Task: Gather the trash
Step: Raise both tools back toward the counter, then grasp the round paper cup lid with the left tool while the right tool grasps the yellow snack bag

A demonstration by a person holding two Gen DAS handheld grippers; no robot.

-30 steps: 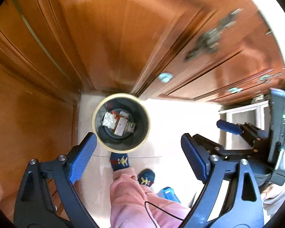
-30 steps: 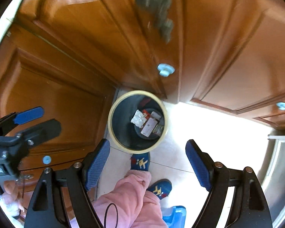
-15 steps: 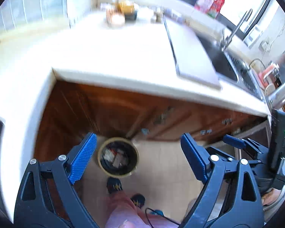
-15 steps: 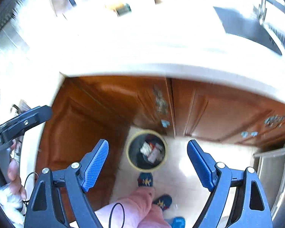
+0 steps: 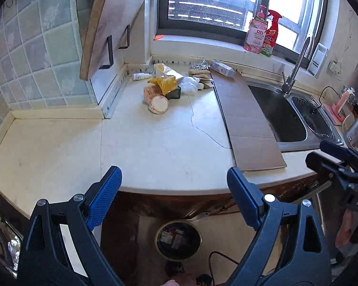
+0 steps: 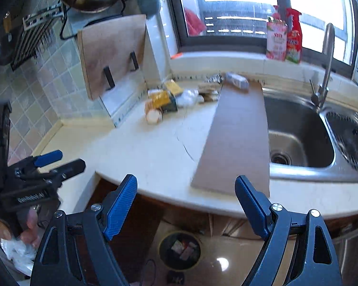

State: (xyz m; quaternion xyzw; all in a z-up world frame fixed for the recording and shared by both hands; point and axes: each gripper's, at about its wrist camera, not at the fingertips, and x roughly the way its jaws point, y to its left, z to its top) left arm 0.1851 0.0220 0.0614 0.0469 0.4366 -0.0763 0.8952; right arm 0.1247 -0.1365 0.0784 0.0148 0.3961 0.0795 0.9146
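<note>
Left wrist view: left gripper (image 5: 174, 181), ribbed blue pads, jaws wide, nothing between. Glossy tile wall at 9 o'clock; wooden cutting board (image 5: 109, 21) leaning at 11. Crumpled wrappers, round cup, trash pile (image 5: 169, 85) at 12 on cracked cream countertop (image 5: 155, 147). Round trash bin (image 5: 177, 239) on floor at 6. Flat cardboard sheet (image 5: 245, 124), steel sink (image 5: 281, 116) at 2. Right gripper (image 6: 186, 188), same build, jaws wide, empty.

Your kitchen count: two grippers, one bin, one heap of litter.

You hold two grippers, left gripper (image 5: 174, 197) and right gripper (image 6: 186, 205), each with two blue pads. One trash bin (image 5: 178, 243) stands on the floor, two bottles (image 5: 262, 33) on the sill, one faucet (image 5: 296, 66), one cardboard sheet (image 5: 245, 119), one litter heap (image 5: 169, 85).
</note>
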